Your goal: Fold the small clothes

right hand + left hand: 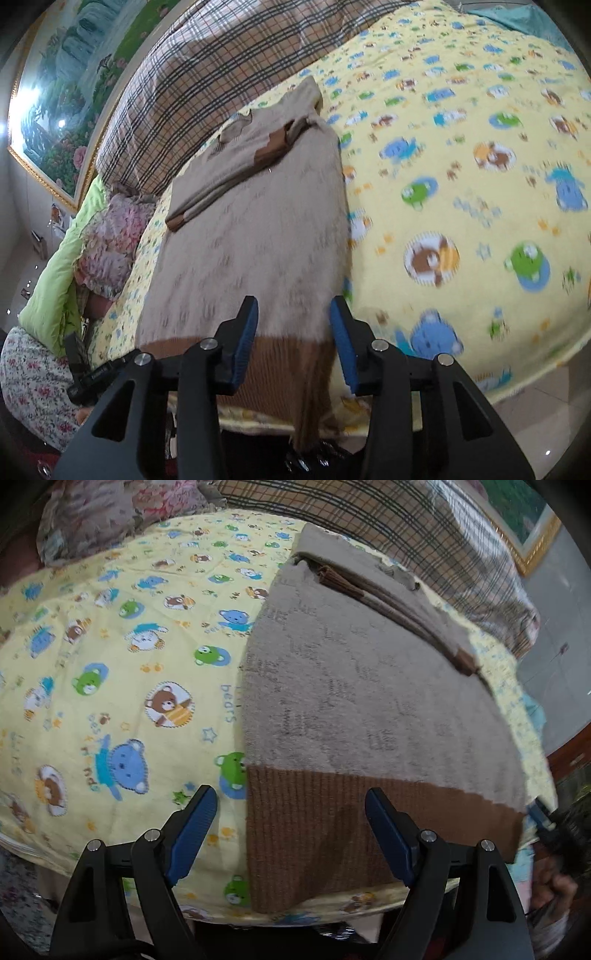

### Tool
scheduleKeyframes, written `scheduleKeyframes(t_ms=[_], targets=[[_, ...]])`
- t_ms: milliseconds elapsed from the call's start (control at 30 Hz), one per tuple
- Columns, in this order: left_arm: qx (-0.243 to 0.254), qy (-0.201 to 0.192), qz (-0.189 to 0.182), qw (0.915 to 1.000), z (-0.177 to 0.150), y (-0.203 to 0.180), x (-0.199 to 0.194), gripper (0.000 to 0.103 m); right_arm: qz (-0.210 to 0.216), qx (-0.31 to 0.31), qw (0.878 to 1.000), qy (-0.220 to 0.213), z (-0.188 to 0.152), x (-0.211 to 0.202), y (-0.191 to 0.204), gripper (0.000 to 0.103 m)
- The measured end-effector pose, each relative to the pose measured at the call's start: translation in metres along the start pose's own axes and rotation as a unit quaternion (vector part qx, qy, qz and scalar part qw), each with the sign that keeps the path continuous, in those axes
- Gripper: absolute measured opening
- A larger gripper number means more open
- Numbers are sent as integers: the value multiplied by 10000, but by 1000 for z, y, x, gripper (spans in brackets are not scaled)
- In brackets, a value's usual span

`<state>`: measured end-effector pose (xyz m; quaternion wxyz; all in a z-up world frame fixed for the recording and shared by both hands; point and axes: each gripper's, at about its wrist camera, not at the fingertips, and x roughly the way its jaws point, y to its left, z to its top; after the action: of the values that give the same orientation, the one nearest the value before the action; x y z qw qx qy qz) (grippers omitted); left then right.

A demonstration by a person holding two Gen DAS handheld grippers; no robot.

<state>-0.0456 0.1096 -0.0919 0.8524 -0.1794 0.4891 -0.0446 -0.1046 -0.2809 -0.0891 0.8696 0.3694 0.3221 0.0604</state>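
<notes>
Here's the beige sweater (369, 701), spread flat on the yellow bear-print blanket (110, 664), brown ribbed hem (351, 812) nearest the grippers and both sleeves folded across the chest near the far end.

From the left wrist view, the left gripper (291, 830) has its blue-padded fingers spread wide, hovering low over the hem's left corner: one pad (195, 819) sits over the blanket, the other over the brown ribbing. Nothing between them. At the far right edge of this view you catch the other tool, a dark blur at the hem's opposite corner, too smeared to read. A plaid blanket (424, 528) lies bunched beyond the sweater, with a gold-framed picture (535, 535) on the wall behind it.

Swing to the right wrist view and there's more room on show: a landscape painting (62, 110), a green cushion (59, 266), a pink ruffled pillow (110, 236) and floral fabric (33, 387) down at the left. The sweater (258, 229) runs away up the bed. The right gripper (293, 339) comes in level with the bed edge, fingers parted on either side of the hem's right corner, which hangs down over the edge in a brown fold (314, 387). Pads clear of the cloth on both sides, as far as I can see — open, not pinching.
</notes>
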Motion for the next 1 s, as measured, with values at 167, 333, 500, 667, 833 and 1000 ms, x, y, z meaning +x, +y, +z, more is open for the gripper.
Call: scheduleKeyframes(t_ms=[167,333,500,667,833,1000], targets=[[-139,28,-291,9995,2,3,1,82,85,67,9998,172,-17,-5,-11,42],[-257,334,-1108,9929,13,-4,11,62,340,98,9990,278,-22,1,-13,42],[-176,363,-918,9950,16,0,12,43,552,-76,9970,538,-24,20,-2,42],[-459,418,-1051,9925,17,19,10,43,533,-375,9960,619,-28,24,0,30],[-313,361,-949,9943,20,11,15,40,811,-147,9946,629,-24,34,-5,30],[96,368,-865,9955,17,1,16,18,707,-226,9954,611,-25,41,-4,11]])
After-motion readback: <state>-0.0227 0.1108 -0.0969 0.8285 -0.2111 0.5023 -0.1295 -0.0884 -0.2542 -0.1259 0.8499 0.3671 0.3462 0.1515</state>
